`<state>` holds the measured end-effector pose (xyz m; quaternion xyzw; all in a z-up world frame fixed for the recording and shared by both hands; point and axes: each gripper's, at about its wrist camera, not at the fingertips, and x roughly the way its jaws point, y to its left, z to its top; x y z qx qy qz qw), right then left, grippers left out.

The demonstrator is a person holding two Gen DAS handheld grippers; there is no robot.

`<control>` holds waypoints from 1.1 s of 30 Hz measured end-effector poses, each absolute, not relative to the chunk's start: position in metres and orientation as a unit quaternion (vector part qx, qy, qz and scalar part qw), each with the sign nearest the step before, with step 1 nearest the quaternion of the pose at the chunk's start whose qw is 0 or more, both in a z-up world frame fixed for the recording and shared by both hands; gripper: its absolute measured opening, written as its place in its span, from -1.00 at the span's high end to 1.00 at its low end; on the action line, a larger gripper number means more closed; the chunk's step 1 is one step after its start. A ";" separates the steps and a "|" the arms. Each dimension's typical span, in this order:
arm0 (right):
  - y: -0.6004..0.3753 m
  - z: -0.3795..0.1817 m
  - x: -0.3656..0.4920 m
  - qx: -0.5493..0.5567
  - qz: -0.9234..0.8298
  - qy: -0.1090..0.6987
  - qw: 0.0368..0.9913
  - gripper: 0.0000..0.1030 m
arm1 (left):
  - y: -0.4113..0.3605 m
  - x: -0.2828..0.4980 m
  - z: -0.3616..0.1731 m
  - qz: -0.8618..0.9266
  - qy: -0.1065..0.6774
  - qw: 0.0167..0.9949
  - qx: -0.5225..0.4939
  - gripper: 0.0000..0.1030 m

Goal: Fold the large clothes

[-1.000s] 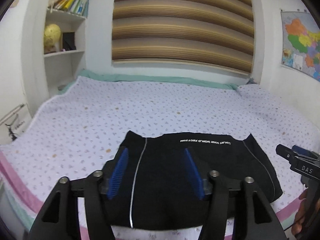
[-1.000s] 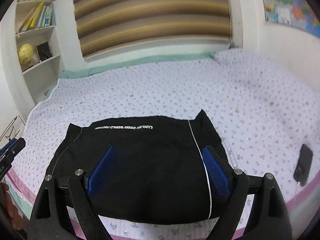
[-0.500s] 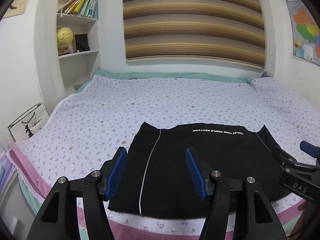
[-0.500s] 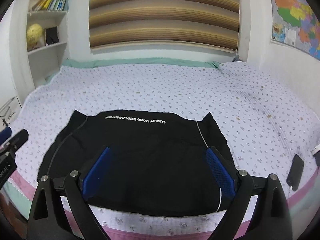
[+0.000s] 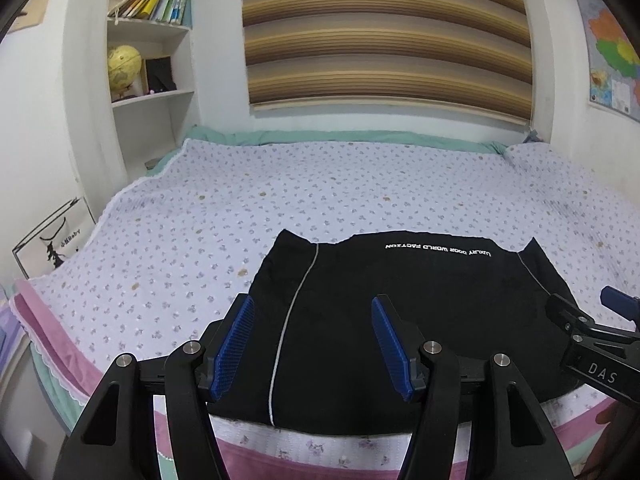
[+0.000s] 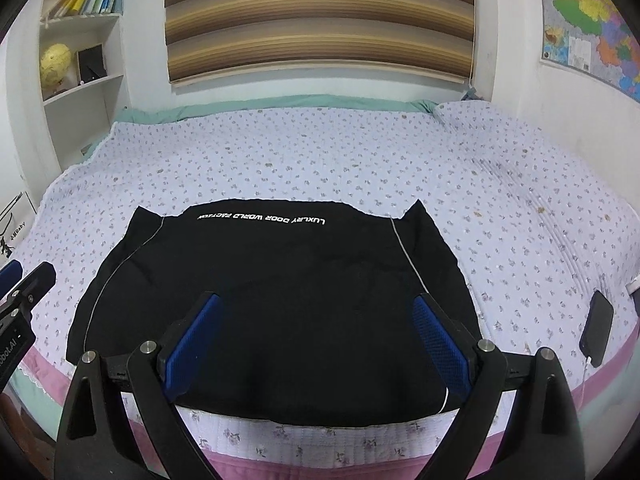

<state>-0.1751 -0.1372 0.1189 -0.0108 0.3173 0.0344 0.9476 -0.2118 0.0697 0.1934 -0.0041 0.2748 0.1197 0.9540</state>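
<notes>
My left gripper [image 5: 312, 340] has its two blue ribbed fingers [image 5: 234, 346] wide apart, and nothing is between them. My right gripper [image 6: 320, 344] also stands with its blue fingers [image 6: 438, 344] spread apart and holds nothing. Both grippers hang above the near edge of the bed, not touching the cloth.

The folded black garment with thin white piping and a line of white letters [image 5: 400, 312] lies flat on the bed, directly ahead of both grippers and below them. From my left gripper, one white piping line runs forward between the fingers, and most of the garment extends to the right. From my right gripper, the garment [image 6: 272, 300] fills the space between the fingers and goes on further to the left; the right finger is over its right piping line. The white letters are at the far edge of the garment.

The bed has a pale lilac quilted cover with small flowers [image 6: 320, 160] and a pink border at the near side. To the right of my right gripper, a black phone [image 6: 597, 328] lies on the cover, apart from the garment. Far ahead on the wall is a brown striped blind [image 5: 384, 32], and far ahead to the left is a white shelf with books and a yellow globe [image 5: 124, 66].
</notes>
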 end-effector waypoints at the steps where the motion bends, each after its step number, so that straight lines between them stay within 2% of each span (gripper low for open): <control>1: -0.137 0.118 -0.175 -0.011 0.034 0.319 0.947 -0.88 | 0.069 -0.212 0.193 0.118 0.275 0.954 -0.005 -0.21; 13: -0.137 0.116 -0.177 -0.010 0.037 0.323 0.945 -0.88 | 0.071 -0.214 0.189 0.096 0.294 0.951 -0.023 -0.21; 33: -0.149 0.114 -0.179 -0.002 0.040 0.330 0.943 -0.88 | 0.059 -0.223 0.193 0.105 0.273 0.956 0.001 -0.21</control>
